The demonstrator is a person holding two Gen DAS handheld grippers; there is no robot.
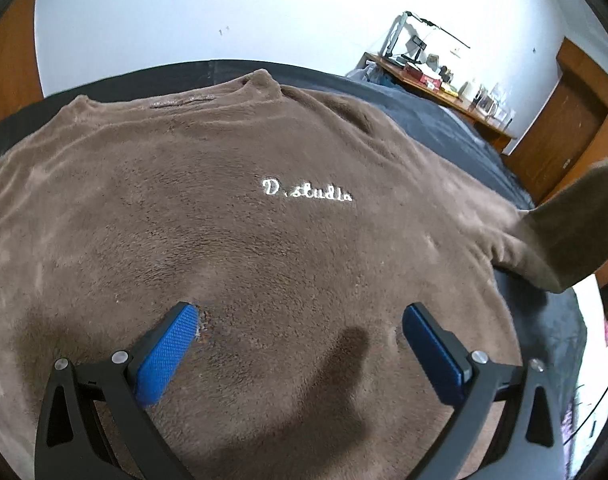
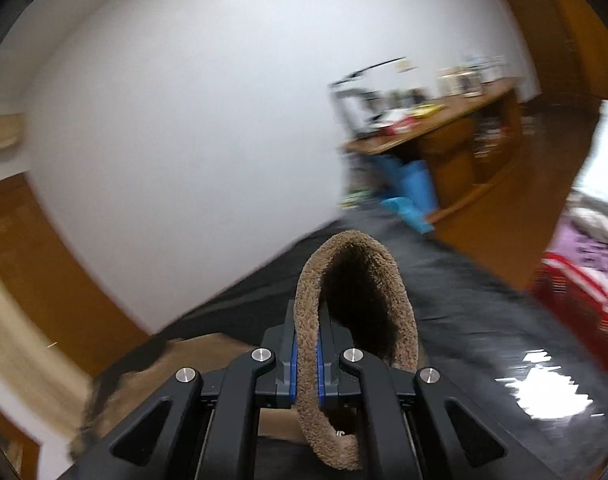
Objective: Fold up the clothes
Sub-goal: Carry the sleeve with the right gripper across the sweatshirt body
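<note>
The right gripper point(image 2: 307, 350) is clenched on the looped cuff of a brown fleece sleeve point(image 2: 355, 308), lifted off the bed so the cuff opening gapes beyond the blue pads. The left gripper point(image 1: 300, 316) hangs released, its blue-padded fingers point(image 1: 168, 352) spread wide just above the lower front of the brown fleece sweater point(image 1: 224, 200) with white script lettering point(image 1: 307, 191). The sweater lies spread flat on a bed with a dark grey cover point(image 1: 443, 124), and a cluttered wooden worktop point(image 1: 435, 88) stands by the white wall beyond.
</note>
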